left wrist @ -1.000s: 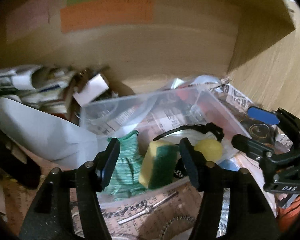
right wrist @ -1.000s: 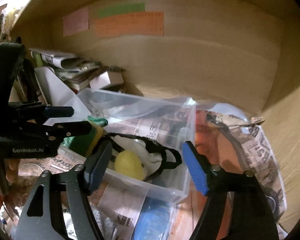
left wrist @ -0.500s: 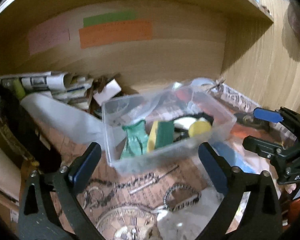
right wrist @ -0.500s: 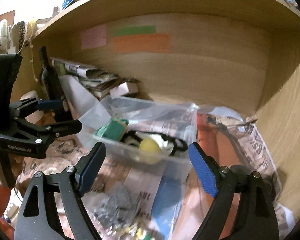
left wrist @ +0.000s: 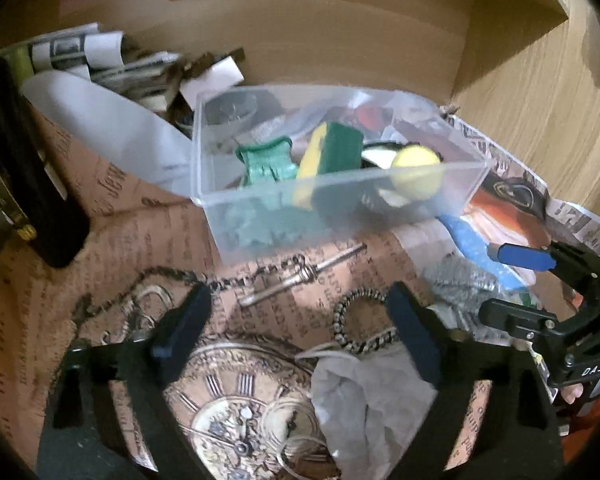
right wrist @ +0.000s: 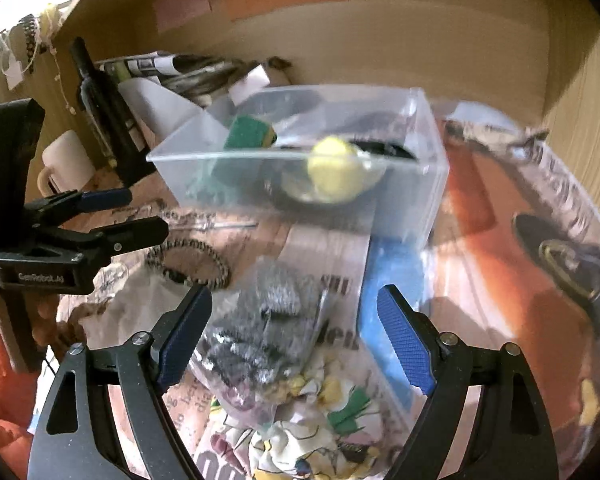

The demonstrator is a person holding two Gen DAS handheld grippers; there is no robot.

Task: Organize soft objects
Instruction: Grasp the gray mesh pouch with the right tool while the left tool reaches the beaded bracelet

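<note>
A clear plastic bin (left wrist: 220, 208) (right wrist: 428, 200) stands on the paper-covered shelf. It holds a green cloth (left wrist: 266, 162), a yellow-green sponge (left wrist: 328, 156) (right wrist: 246, 134), a yellow ball (left wrist: 416, 168) (right wrist: 334, 170) and a black-banded white item. My left gripper (left wrist: 296, 324) is open and empty, near a grey cloth (left wrist: 364, 396) and a beaded bracelet (left wrist: 360, 324). My right gripper (right wrist: 296, 328) is open and empty, above a grey sparkly pouch (right wrist: 260, 332) and a patterned cloth (right wrist: 308, 432).
A dark bottle (right wrist: 100, 100) and white mug (right wrist: 64, 160) stand at the left. Rolled newspapers (left wrist: 100, 56) and a white sheet (left wrist: 112, 120) lie behind the bin. A blue flat item (right wrist: 392, 280) lies by the bin. Wooden walls close the back and right.
Both grippers have pulled back from the bin toward the shelf front. The left gripper, earlier around the sponge inside the bin, has opened and left it there.
</note>
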